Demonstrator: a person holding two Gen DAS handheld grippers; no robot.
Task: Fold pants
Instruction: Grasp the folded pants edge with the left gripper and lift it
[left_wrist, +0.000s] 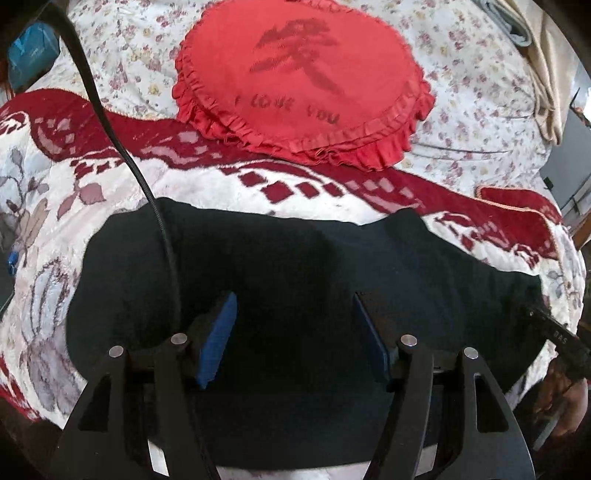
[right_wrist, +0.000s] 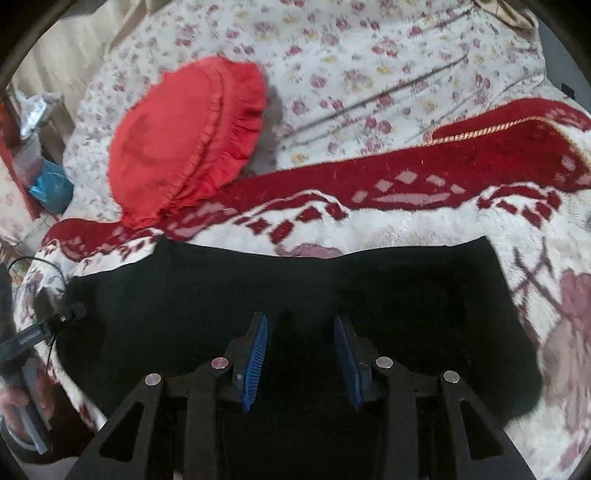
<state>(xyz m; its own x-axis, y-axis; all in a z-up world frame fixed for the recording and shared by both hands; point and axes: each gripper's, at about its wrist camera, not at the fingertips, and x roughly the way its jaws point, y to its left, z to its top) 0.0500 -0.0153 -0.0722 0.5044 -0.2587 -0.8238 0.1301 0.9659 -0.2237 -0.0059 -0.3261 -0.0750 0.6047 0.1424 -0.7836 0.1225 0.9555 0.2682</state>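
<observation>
The black pants (left_wrist: 295, 258) lie folded into a wide block on a red-and-white blanket; they also show in the right wrist view (right_wrist: 295, 288). My left gripper (left_wrist: 293, 306) is open, its blue pads spread apart just above the dark cloth near its front edge, holding nothing. My right gripper (right_wrist: 301, 325) is open too, over the pants' front middle, empty. The right gripper's body shows at the right edge of the left wrist view (left_wrist: 557, 336); the left gripper's handle and hand show at the left edge of the right wrist view (right_wrist: 26, 343).
A round red frilled cushion (left_wrist: 303, 81) marked "I LOVE YOU" lies behind the pants, also in the right wrist view (right_wrist: 188, 140). A floral sheet (right_wrist: 369, 66) covers the bed beyond. A black cable (left_wrist: 122, 147) crosses the left wrist view. Clutter (right_wrist: 48, 184) sits at the bed's far left.
</observation>
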